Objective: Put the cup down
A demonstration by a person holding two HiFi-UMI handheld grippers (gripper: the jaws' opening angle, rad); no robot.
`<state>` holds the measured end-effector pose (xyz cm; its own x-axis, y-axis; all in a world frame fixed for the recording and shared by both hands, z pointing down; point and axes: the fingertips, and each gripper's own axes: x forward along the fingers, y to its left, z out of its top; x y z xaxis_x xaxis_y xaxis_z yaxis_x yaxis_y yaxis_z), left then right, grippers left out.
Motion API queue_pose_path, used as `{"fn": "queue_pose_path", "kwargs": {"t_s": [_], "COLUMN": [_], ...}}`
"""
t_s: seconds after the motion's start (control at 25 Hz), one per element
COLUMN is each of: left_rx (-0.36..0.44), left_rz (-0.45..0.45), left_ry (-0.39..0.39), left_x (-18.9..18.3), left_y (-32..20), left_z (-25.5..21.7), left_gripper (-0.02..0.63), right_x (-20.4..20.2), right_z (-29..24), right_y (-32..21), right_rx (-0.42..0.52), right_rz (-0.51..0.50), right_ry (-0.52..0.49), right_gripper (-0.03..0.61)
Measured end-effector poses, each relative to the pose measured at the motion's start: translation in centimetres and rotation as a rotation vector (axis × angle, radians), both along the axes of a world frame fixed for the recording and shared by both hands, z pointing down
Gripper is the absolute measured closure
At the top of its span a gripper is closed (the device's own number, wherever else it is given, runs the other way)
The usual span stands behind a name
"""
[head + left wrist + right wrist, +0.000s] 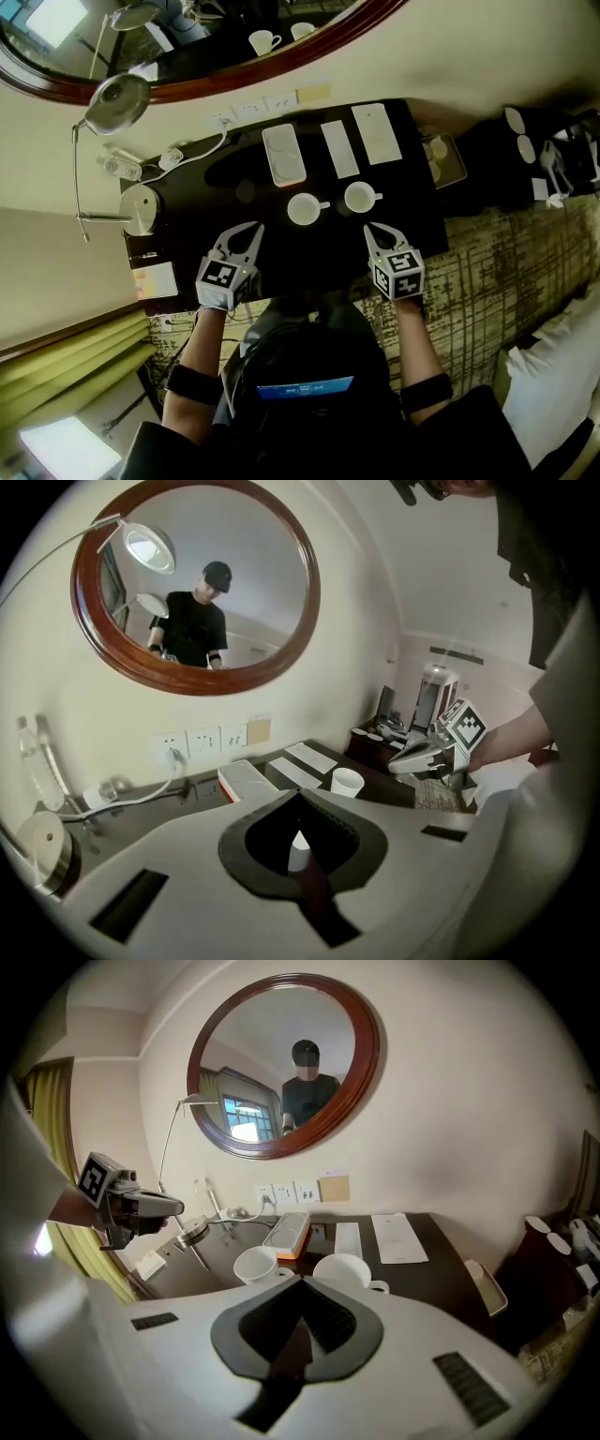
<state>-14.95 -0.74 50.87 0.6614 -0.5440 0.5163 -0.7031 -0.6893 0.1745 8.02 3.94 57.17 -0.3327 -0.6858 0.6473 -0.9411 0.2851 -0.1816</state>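
Standing upright, mouths up, a round white glazed cup (304,208) and a second white cup (361,197) sit side by side on the glossy dark desk (234,178), with their handles pointing towards the head view's right. The left gripper (247,229) and right gripper (377,231) are near them, both with jaws closed and empty.

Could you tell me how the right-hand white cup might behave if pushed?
The right-hand cup looks like glazed ceramic, so probably rigid, breakable and slippery. Standing upright and squat on the glossy desk, it would likely slide rather than tip.
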Motion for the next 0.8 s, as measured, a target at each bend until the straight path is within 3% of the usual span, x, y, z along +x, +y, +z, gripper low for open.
{"fn": "queue_pose_path", "kwargs": {"t_s": [0.24,0.36,0.48,0.6,0.72,0.8], "left_rx": [-0.012,-0.014,-0.03,-0.044,-0.049,-0.052], "left_rz": [-0.042,-0.053,-0.013,0.074,0.127,0.163], "left_ry": [-0.049,-0.053,-0.025,-0.052,-0.056,-0.075], "left_x": [1.1,1.7,2.6,3.7,4.7,5.3], "left_y": [0.9,1.2,2.6,3.7,3.3,2.8], "left_z": [1.6,2.5,4.2,6.6,8.4,9.8], "left_gripper": [0.614,0.591,0.377,0.179,0.081,0.058], "right_x": [-2.3,-3.5,-4.2,-4.6,-4.9,-4.9], "right_z": [2.0,3.6,4.5,5.0,5.8,6.5], "right_y": [0.3,0.7,1.4,2.1,2.7,3.2], "right_rx": [-0.05,-0.074,-0.088,-0.099,-0.109,-0.118], "right_rz": [-0.091,-0.163,-0.172,-0.137,-0.127,-0.119], "right_ry": [-0.098,-0.099,-0.091,-0.099,-0.092,-0.098], "right_gripper": [0.577,0.577,0.577,0.577,0.577,0.577]}}
